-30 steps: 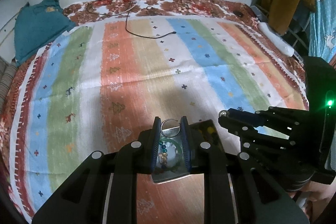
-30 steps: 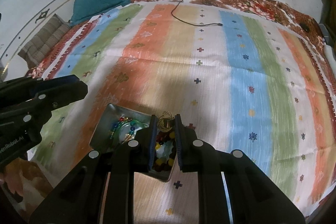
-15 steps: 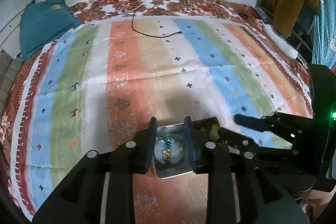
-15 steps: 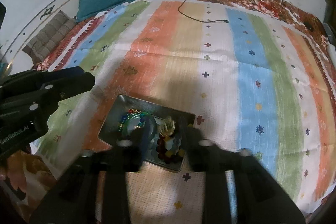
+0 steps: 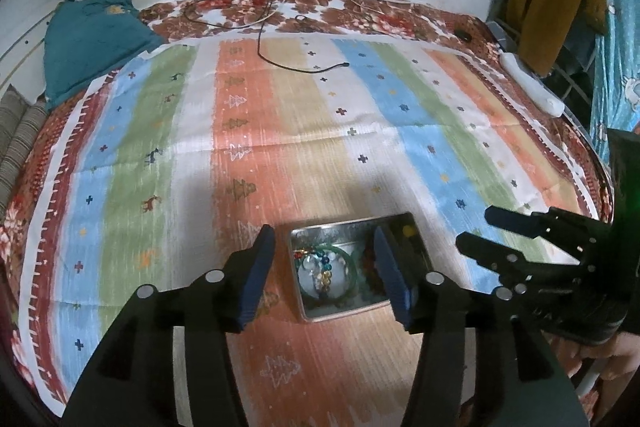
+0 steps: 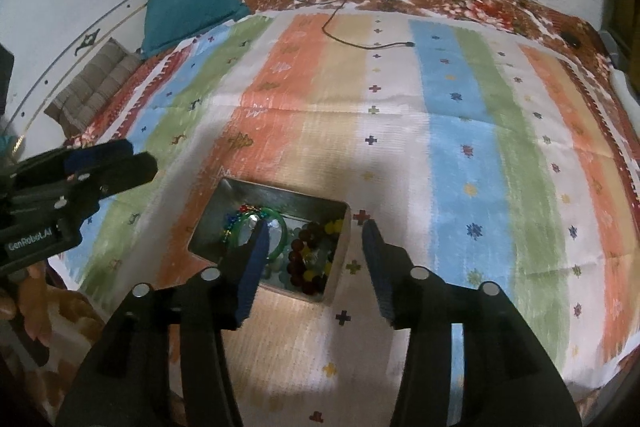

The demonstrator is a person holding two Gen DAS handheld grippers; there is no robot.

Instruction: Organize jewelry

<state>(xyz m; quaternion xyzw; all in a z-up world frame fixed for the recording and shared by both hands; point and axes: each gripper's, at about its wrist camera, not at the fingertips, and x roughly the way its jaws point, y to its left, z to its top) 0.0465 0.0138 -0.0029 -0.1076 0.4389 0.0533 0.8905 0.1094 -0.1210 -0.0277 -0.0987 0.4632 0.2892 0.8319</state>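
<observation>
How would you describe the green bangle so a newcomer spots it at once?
Start at the striped bedspread, then find the small metal tray lying on its orange stripe. The green bangle lies in the tray's left half. It is the only smooth, solid ring there; its neighbours are strings of small beads, dark red and yellow to its right.

Dim, slightly blurred fisheye views; edges curve, corners fall dark.

striped cloth (image 5: 320,131) — orange, blue, green; bangle (image 6: 280,223) — green.
</observation>
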